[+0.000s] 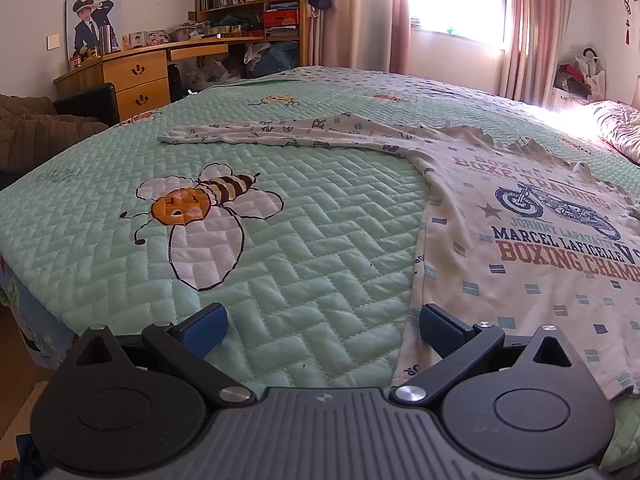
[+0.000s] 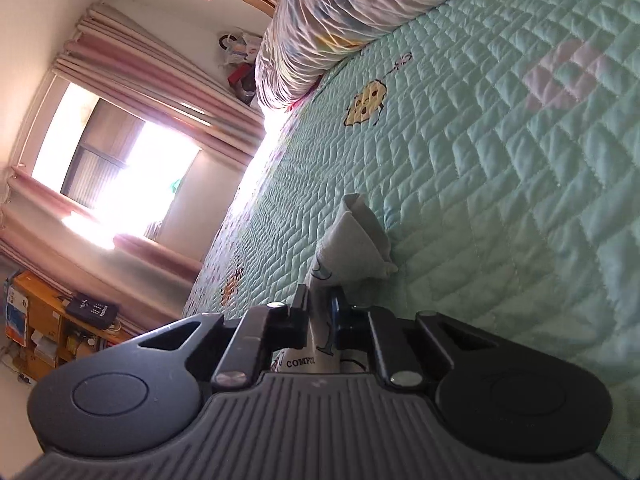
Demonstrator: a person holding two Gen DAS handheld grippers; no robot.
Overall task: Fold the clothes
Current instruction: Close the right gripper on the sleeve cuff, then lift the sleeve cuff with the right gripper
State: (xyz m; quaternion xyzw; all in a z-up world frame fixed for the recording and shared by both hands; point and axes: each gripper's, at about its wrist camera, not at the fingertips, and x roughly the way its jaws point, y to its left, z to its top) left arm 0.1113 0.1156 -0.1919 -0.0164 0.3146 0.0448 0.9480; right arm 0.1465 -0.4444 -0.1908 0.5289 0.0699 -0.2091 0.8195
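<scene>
White cotton shirt (image 2: 352, 240) pinched in my right gripper (image 2: 320, 312); left gripper (image 1: 322, 320), fingers spread, should clamp the near hem before lifting evenly.

Each hand-held gripper (image 1: 322, 322) (image 2: 320, 312) — ribbed grey body, black linkage arms, silver screws, blue pads.

A green quilted bedspread (image 1: 320, 240) with a bee (image 1: 200, 216); wooden desk (image 1: 136, 76) behind.

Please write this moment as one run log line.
left gripper: open, at shirt hem | right gripper: shut on shirt fabric | bed quilt: shirt spread out
</scene>
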